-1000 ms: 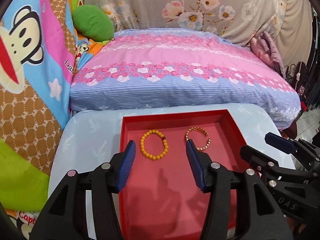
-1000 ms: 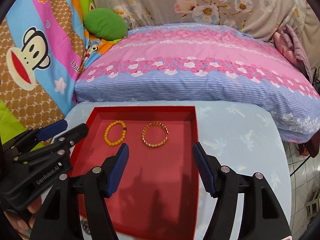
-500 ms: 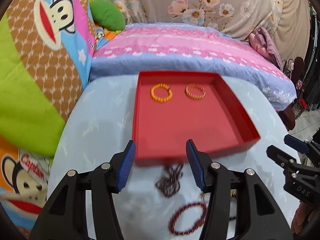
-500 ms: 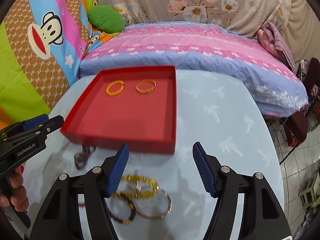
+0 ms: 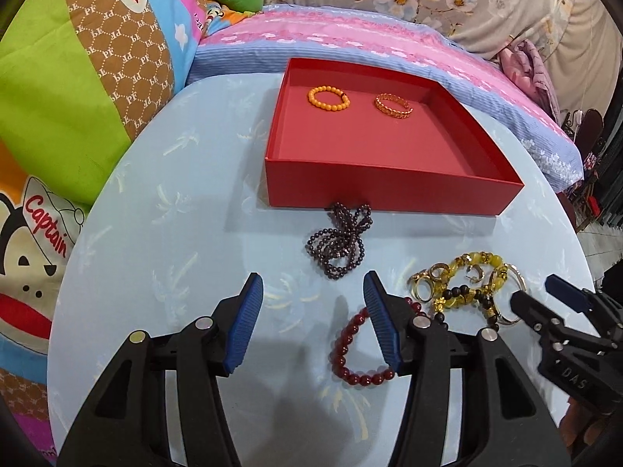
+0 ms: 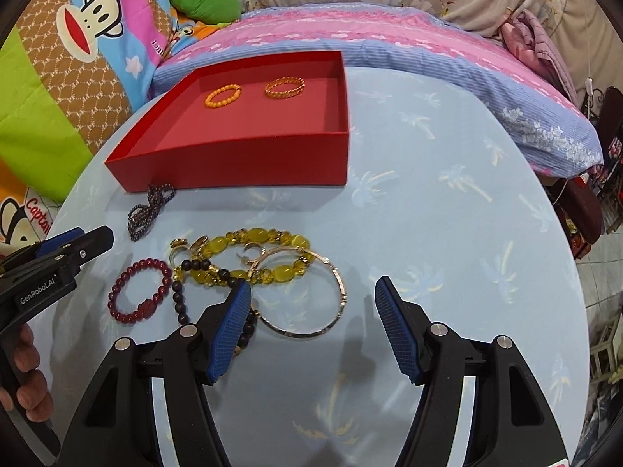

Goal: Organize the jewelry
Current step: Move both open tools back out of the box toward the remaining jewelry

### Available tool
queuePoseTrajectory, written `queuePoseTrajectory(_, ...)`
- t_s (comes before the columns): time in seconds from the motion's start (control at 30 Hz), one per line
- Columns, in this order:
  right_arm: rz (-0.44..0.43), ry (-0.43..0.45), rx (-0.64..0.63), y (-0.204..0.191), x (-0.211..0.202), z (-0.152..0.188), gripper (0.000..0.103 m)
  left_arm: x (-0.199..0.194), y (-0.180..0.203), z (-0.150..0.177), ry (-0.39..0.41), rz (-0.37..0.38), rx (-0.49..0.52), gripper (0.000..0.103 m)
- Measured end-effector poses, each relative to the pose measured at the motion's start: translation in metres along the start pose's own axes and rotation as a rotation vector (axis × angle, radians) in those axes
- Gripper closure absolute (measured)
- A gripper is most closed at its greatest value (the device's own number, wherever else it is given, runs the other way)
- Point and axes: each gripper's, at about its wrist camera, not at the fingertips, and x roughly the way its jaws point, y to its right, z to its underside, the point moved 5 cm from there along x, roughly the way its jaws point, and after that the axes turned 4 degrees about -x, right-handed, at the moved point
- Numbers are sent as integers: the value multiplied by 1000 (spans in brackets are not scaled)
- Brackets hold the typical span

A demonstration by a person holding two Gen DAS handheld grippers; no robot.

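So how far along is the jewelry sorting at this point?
Early. Done: an orange bead bracelet and a gold chain bracelet lie in the red tray. In hand: nothing; the left gripper and right gripper are both open and empty. Left on the table: a dark bead strand, a red bead bracelet, yellow bead bracelets, a gold bangle.
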Motion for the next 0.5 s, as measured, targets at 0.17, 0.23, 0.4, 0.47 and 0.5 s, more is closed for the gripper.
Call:
queuePoseTrajectory(0.17,-1,-6,-4,-7,9,-1,39,2,1,0,-2,-1,-4,51)
queuePoseTrajectory(0.23,8,-4,-1,-5,11,-2,39,3,0,0,-4,-3,-6,50)
queuePoseTrajectory(0.4,1,-8,6,-3,16,-2,39,5,0,1,-6,-5,-8,47)
queuePoseTrajectory(0.47,-3,-14,1,-6,17,-2,39,6,1,0,-6,-2,-8,47)
queuePoseTrajectory(0.5,-5,-14,-1,-7,17,-2,39,6,1,0,-6,-2,-8,47)
